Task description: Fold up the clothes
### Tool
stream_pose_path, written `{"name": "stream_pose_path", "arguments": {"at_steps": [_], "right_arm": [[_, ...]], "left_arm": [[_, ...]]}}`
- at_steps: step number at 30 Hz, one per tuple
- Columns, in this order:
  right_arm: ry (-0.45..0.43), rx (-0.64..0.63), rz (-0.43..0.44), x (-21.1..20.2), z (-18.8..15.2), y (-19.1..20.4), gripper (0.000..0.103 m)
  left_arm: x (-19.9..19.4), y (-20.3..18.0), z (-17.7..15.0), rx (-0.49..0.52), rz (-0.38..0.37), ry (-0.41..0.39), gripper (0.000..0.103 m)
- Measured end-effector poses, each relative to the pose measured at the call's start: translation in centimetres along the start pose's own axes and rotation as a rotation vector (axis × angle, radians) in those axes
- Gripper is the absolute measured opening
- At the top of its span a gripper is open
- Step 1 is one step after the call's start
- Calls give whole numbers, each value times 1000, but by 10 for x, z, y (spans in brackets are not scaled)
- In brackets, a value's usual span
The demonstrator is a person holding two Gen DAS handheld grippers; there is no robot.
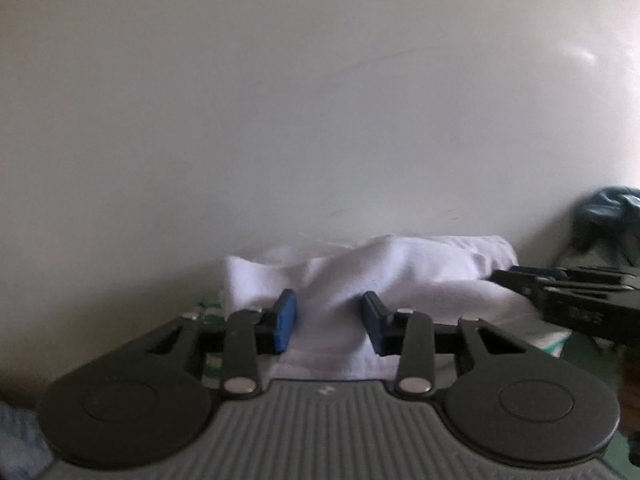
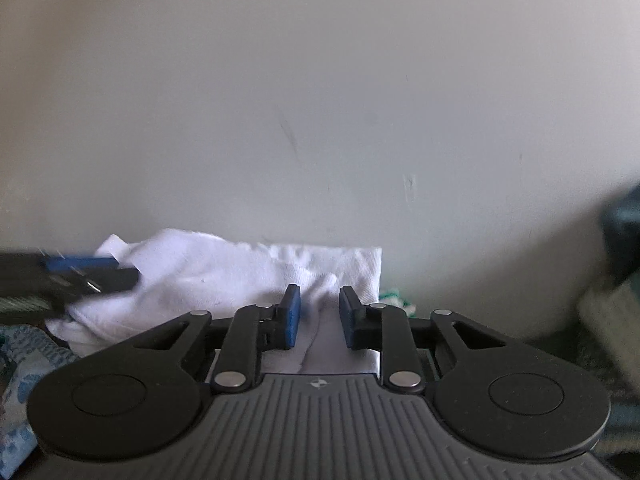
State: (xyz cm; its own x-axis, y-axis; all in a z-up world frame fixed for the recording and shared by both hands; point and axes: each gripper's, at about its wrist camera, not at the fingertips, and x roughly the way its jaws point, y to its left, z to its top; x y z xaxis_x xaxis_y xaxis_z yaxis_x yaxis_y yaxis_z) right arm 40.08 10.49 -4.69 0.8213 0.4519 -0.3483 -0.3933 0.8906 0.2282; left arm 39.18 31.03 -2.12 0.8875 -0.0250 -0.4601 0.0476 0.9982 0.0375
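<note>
A pale wall (image 1: pixel 280 100) fills the background. Against its foot lies a rumpled white garment (image 1: pixel 400 276). The left hand-held gripper (image 1: pixel 330 320) and right hand-held gripper (image 2: pixel 319 316) each stand partly open over the cloth, pads clear of it.

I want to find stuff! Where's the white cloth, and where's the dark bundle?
white cloth (image 1: pixel 400 276): left wrist view, on its rumpled middle.
dark bundle (image 1: pixel 608 216): left wrist view, on its crumpled top at the right edge.

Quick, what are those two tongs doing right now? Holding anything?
Left tongs: open, white cloth between the pads, not pinched.
Right tongs: open, same cloth in the gap.
</note>
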Motion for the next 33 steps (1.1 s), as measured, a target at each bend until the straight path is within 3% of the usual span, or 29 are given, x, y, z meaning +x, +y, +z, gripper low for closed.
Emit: {"name": "stream_pose_path", "arguments": {"at_steps": [5,8,10,11,13,14,17,20,22,24,28,31,33], "right_arm": [[62,-73,-12,19,6,16,23],[80,-40,-32,9,20,21,24],[71,-12,-54,-15,25,23,40],[70,-10,-69,-34,22,24,45],[102,-5,-94,-70,6,30,63],[133,-2,-96,-87,-5,32,66],[220,1,-100,-148,-53,42,69],[280,-7,-121,-197,-104,62,74],[319,-11,-124,-228,-134,75,75],[377,-1,-114,-256,-153,86,76],[452,12,-126,-281,-174,107,83],[495,-4,-171,-284,-171,118,84],[520,-24,-185,-288,-162,121,84]], "left_arm": [[16,-21,2,96,46,17,46],[-3,-34,13,155,56,6,47],[-40,-43,-1,218,71,-50,70],[-62,-46,-12,217,79,-60,83],[-105,-52,-42,208,81,-58,86],[-126,-57,-62,199,87,-45,86],[-210,-59,-138,157,100,22,94],[-266,-82,-202,89,99,128,97],[-293,-91,-233,41,83,208,98],[-329,-92,-255,11,47,240,99],[-350,-118,-252,81,101,215,103],[-355,-123,-239,77,202,227,103],[-367,-120,-226,37,221,211,103]]}}
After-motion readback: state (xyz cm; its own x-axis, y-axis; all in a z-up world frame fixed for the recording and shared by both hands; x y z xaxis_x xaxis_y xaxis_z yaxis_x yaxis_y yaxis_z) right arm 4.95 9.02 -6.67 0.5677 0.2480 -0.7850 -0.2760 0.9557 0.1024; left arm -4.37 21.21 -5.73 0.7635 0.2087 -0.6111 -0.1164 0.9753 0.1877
